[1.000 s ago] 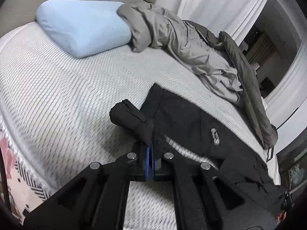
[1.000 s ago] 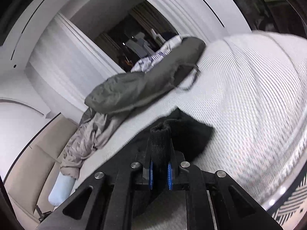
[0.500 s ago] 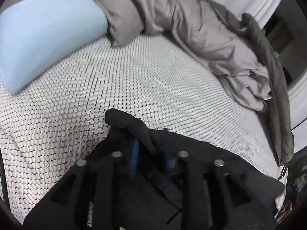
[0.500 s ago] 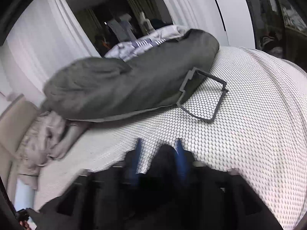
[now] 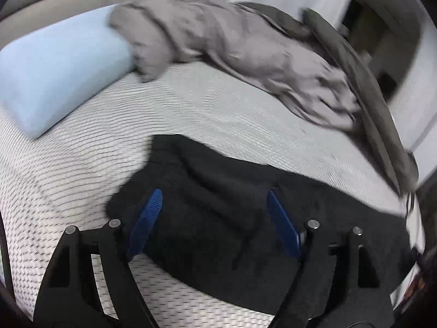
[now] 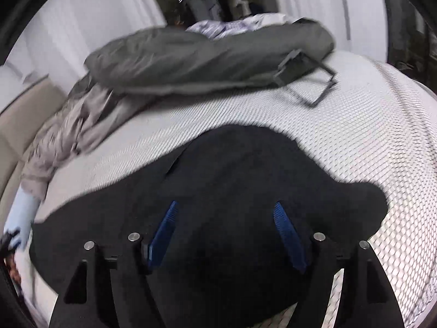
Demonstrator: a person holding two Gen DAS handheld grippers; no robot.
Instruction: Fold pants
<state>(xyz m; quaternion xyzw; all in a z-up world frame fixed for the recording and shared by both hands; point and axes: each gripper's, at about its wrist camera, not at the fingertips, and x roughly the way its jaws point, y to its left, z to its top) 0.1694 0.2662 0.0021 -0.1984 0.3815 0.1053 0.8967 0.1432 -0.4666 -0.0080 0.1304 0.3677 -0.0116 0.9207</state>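
The black pants [image 5: 218, 207] lie folded over on the white honeycomb mattress [image 5: 82, 164]. In the left wrist view my left gripper [image 5: 214, 196] hangs over the pants' left end, its jaws opening; the blue pads [image 5: 147, 216] stand wide apart and press on nothing. In the right wrist view the same black pants [image 6: 245, 169] fill the lower middle. My right gripper [image 6: 225, 207] is over their right end, jaws also opening, with the cloth lying loose below its blue pads [image 6: 286, 227].
A light blue pillow [image 5: 57, 73] lies at the far left by the headboard. A crumpled grey blanket [image 5: 232, 52] and a dark grey bag [image 6: 207, 57] with a strap loop [image 6: 308, 82] line the far side of the mattress [image 6: 355, 142]. White curtains hang behind.
Both grippers were shut on bunched pant ends a second ago. They carried the cloth across the mattress, then opened and let it drop; the pants now lie flat under both.
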